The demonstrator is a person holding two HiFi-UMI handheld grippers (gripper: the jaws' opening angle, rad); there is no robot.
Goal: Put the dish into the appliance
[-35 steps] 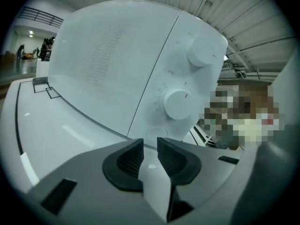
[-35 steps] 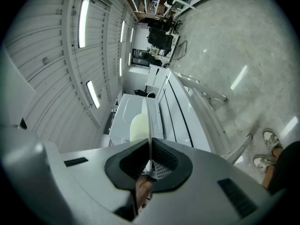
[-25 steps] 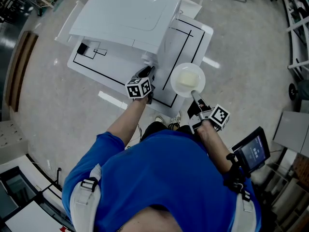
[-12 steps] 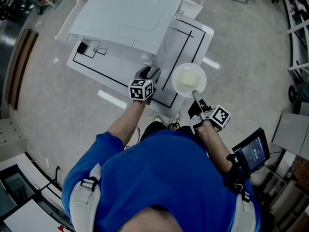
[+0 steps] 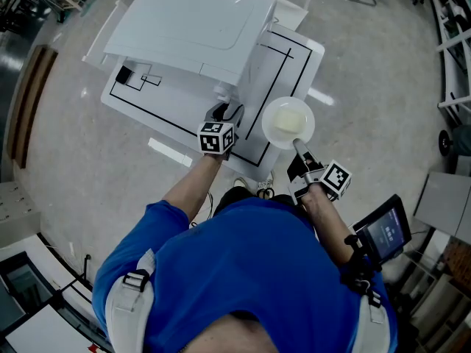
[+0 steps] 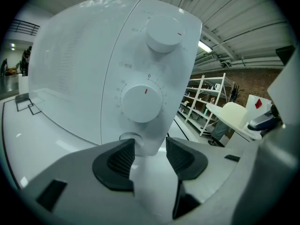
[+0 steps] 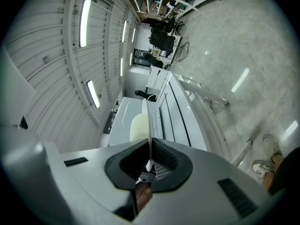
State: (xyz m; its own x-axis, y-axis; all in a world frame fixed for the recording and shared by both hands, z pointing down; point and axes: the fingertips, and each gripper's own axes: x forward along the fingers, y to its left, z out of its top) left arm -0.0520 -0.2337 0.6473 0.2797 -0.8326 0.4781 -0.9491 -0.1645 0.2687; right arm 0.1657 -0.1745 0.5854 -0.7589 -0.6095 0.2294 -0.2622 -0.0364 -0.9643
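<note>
A white appliance (image 5: 191, 28) stands on a white table (image 5: 283, 65). In the left gripper view its control panel (image 6: 84, 69) faces me, with an upper knob (image 6: 163, 33), a lower knob (image 6: 140, 103) and a round button (image 6: 130, 137) under them. My left gripper (image 5: 224, 111) is at the panel's bottom corner. Its jaws (image 6: 145, 156) stand open on either side of that corner, and the pads do not press on it. My right gripper (image 5: 298, 149) is shut on the rim of a white dish (image 5: 288, 122) with pale food, held over the table's near edge. In the right gripper view the dish (image 7: 149, 121) shows edge-on.
Black lines mark rectangles on the table, and a small black item (image 5: 125, 73) lies at its left. Grey floor surrounds the table. A screen (image 5: 383, 230) hangs at the person's right side. Shelving (image 6: 206, 97) stands beyond the appliance.
My left gripper's jaws have opened at the appliance's front corner, and the gripper has shifted slightly right. The dish in my right gripper has barely moved.
</note>
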